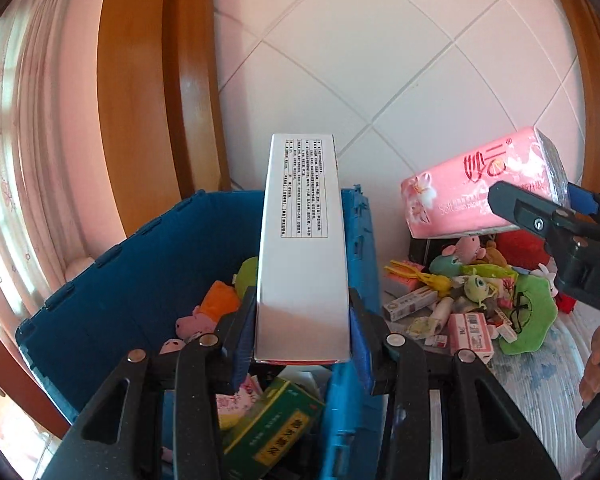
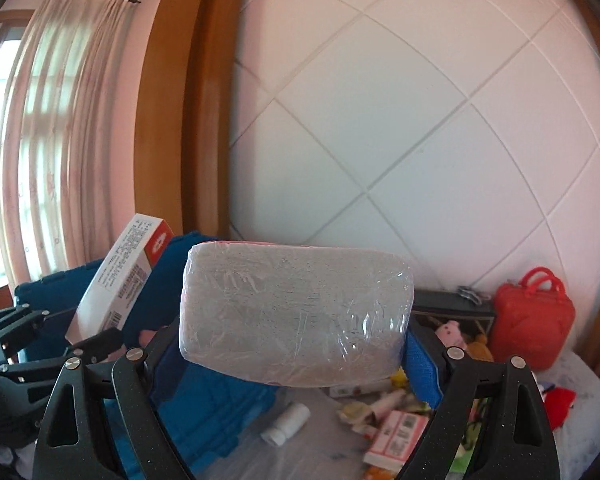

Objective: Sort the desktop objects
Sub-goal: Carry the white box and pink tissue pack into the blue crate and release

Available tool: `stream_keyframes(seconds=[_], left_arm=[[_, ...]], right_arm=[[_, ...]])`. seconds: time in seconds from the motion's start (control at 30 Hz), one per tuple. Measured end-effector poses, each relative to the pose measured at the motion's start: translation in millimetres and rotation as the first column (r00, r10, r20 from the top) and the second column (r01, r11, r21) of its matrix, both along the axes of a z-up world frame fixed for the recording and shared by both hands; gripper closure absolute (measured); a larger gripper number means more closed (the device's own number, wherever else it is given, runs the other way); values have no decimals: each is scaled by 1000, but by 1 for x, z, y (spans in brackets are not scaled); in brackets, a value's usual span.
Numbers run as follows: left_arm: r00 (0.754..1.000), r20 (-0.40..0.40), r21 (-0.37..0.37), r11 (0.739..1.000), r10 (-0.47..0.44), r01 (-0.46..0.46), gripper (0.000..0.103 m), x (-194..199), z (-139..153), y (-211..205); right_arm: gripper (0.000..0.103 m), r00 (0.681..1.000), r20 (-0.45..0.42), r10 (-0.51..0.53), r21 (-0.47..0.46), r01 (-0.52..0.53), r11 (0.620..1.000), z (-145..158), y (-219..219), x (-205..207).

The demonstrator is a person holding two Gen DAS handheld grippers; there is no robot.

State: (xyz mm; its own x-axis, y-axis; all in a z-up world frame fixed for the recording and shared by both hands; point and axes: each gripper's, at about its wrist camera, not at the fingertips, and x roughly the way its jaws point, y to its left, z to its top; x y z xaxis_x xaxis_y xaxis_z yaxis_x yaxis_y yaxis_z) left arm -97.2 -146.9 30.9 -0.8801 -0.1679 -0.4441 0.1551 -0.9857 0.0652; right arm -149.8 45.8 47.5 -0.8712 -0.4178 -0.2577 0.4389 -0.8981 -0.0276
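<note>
My left gripper (image 1: 302,322) is shut on a long white box (image 1: 302,240) with small printed text, held up over the blue crate (image 1: 140,280). The box also shows in the right wrist view (image 2: 120,276), with the left gripper (image 2: 96,342) below it. My right gripper (image 2: 288,360) is shut on a pink tissue pack (image 2: 296,316), seen end-on in clear wrap. In the left wrist view the pack (image 1: 480,192) hangs in the right gripper (image 1: 540,216) above a pile of small items.
The crate holds plush toys (image 1: 216,304) and a green box (image 1: 272,428). The pile (image 1: 468,300) of plush toys and small cartons lies on a patterned cloth (image 1: 540,380). A red bag (image 2: 532,316) and a white bottle (image 2: 288,422) lie nearby. A tiled wall stands behind.
</note>
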Motion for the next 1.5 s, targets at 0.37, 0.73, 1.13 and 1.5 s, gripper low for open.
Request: stream_keyframes(seconds=[0.37, 0.73, 1.13, 1.5], left_arm=[[983, 183, 16, 1000, -29, 26, 62, -49, -2, -121], [941, 331, 43, 997, -71, 60, 62, -127, -18, -159], [918, 393, 60, 998, -51, 29, 61, -137, -25, -162], [922, 385, 78, 997, -36, 6, 61, -116, -22, -170]], right_arm=[[13, 993, 121, -11, 149, -7, 989, 12, -169, -45], [13, 951, 250, -180, 287, 105, 952, -3, -221, -92], [12, 920, 315, -234, 373, 107, 922, -33, -237, -114], [3, 930, 306, -204, 366, 83, 927, -28, -240, -106]])
